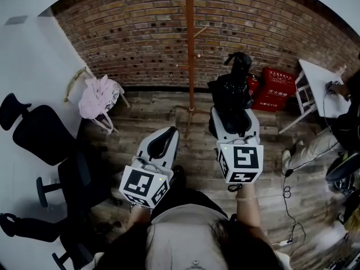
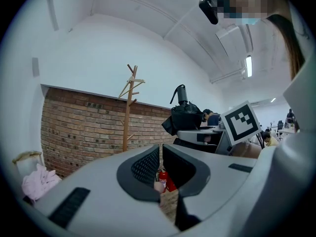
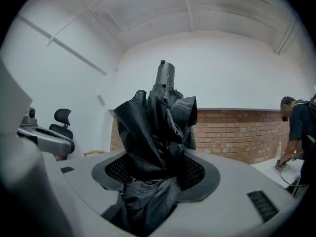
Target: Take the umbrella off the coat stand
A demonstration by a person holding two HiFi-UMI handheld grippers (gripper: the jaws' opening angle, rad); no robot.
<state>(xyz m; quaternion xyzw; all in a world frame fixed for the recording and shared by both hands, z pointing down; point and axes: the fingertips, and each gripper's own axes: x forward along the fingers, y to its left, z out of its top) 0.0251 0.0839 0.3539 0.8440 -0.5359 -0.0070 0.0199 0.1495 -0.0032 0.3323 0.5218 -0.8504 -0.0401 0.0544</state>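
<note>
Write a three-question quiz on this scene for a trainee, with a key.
1. Multiple choice: which gripper is shut on the umbrella? A. left B. right C. both
2. Fill in: the wall behind the coat stand is made of ____.
3. True or false: the umbrella hangs on the coat stand.

Key:
1. B, the right gripper.
2. Brick.
3. False: it is clamped in the right gripper, apart from the stand.
</note>
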